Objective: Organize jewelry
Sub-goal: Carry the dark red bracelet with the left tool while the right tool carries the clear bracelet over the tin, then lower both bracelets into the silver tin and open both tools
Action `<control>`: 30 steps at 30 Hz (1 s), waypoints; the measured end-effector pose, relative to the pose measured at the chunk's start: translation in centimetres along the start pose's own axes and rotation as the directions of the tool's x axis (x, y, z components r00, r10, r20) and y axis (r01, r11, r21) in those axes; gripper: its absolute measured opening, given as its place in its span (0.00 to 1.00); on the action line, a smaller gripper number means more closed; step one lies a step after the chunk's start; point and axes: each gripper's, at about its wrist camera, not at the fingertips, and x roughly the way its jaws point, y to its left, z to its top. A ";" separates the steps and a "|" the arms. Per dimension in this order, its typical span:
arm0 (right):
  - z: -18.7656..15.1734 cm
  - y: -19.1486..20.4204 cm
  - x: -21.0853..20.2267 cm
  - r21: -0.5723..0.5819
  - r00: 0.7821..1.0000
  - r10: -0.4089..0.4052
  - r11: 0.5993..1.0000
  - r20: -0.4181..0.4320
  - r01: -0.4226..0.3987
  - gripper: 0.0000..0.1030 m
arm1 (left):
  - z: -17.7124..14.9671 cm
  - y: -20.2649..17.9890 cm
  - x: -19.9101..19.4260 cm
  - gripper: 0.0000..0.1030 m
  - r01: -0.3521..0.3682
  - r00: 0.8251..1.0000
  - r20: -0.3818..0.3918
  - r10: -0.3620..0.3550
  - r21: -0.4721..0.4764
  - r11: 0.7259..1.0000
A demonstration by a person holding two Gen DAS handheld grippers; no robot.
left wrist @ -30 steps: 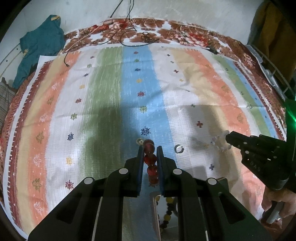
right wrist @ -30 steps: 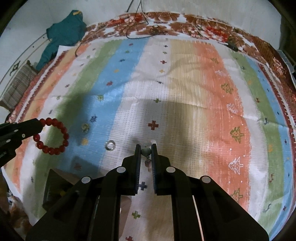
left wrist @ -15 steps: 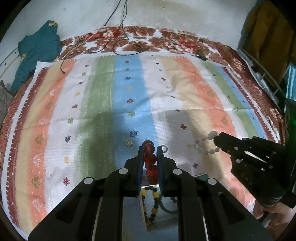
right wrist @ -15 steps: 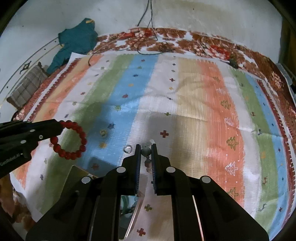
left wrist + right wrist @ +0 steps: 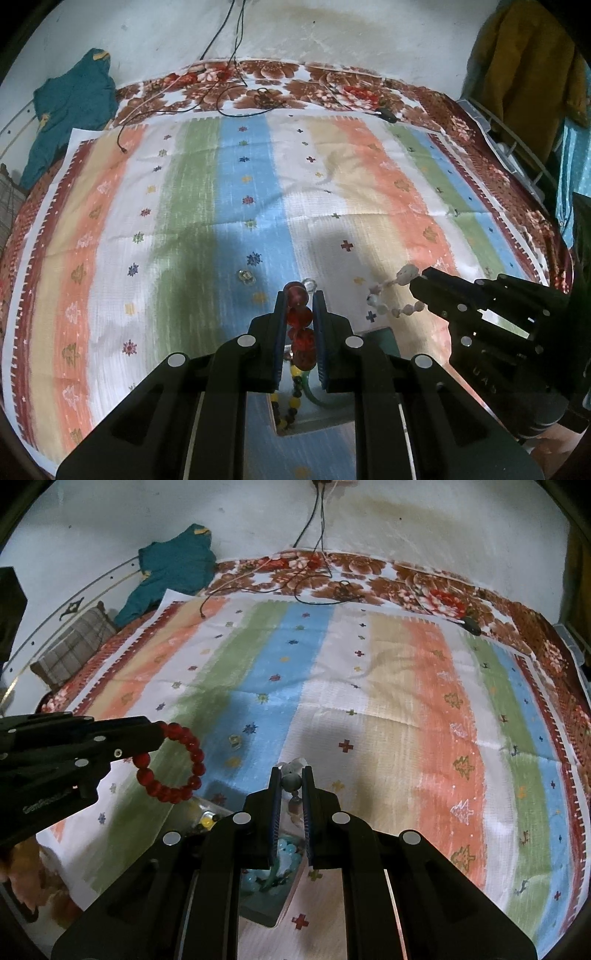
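We start at the left gripper point(image 5: 299, 295), whose jaws are closed down tight on a red bead bracelet point(image 5: 300, 325) — the beads run in a line between the two blue pads, and from the right wrist view the rest of the loop point(image 5: 173, 762) hangs free beside the tip. Just ahead of those jaws two small rings lie on the striped cloth point(image 5: 207, 206): a pale one point(image 5: 246, 276) a little to their left, a clear one point(image 5: 309, 284) almost at their tip. Below and behind the jaws sits an open box point(image 5: 384, 339) holding a string of yellow and dark beads point(image 5: 290, 398) and a green bangle point(image 5: 314, 395) (we cannot make out its compartments).

Moving right, the right gripper point(image 5: 291, 773) has its jaws all but closed on a pale bead bracelet point(image 5: 391, 301) — a greyish bead point(image 5: 291, 781) is pinched between the pads, and the loop dangles off the tip above the cloth, near the box's far corner. The cloth lies spread over a floral bed cover point(image 5: 369, 92).
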 end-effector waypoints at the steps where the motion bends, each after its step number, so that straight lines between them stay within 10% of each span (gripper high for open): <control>1: -0.1 0.1 -0.1 -0.001 1.000 0.001 1.000 0.000 -0.001 0.11 | -0.2 -0.1 -0.1 0.13 0.004 1.000 -0.004 -0.004 0.002 1.000; 30: -3.3 2.2 -2.4 -0.024 0.999 0.035 0.999 -0.011 -0.036 0.12 | -3.2 -1.4 -2.7 0.13 0.027 1.000 0.014 -0.027 0.016 1.000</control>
